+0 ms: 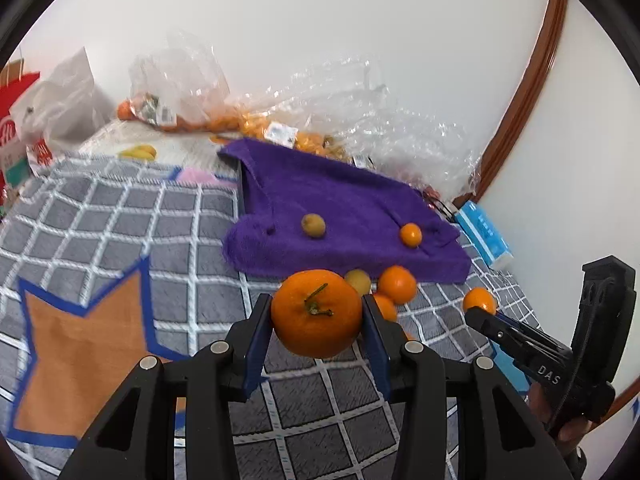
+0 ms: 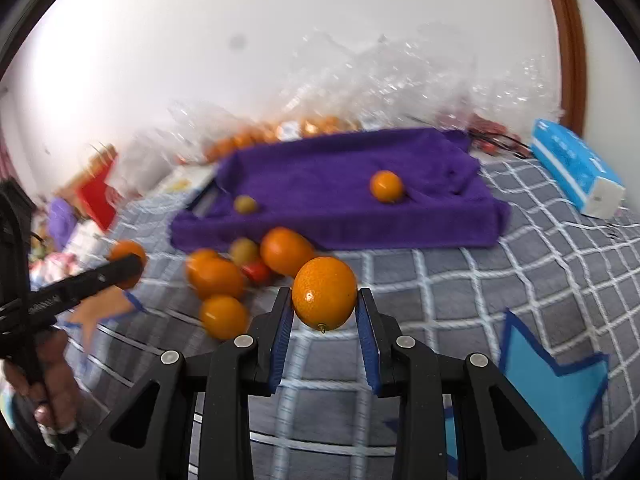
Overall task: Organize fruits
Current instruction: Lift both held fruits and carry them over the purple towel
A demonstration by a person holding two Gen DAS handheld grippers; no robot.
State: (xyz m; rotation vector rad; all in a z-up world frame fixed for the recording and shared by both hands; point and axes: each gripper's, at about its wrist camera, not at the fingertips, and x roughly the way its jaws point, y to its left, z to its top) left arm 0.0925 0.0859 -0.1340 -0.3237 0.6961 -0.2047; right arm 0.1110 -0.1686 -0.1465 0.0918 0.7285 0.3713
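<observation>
A stemmed orange (image 1: 317,314) sits clamped in the left gripper (image 1: 317,316), and a smaller orange (image 2: 324,293) is pinched in the right gripper (image 2: 324,300), both above the checked blanket (image 2: 500,276). More fruit (image 2: 224,276) lies just before the purple towel (image 2: 344,184), which carries two small pieces.

Grey checked bed cover (image 1: 120,216), purple towel (image 1: 344,200) toward its far edge, loose oranges (image 2: 218,276) beside towel, blue box (image 2: 576,164) at far right corner
</observation>
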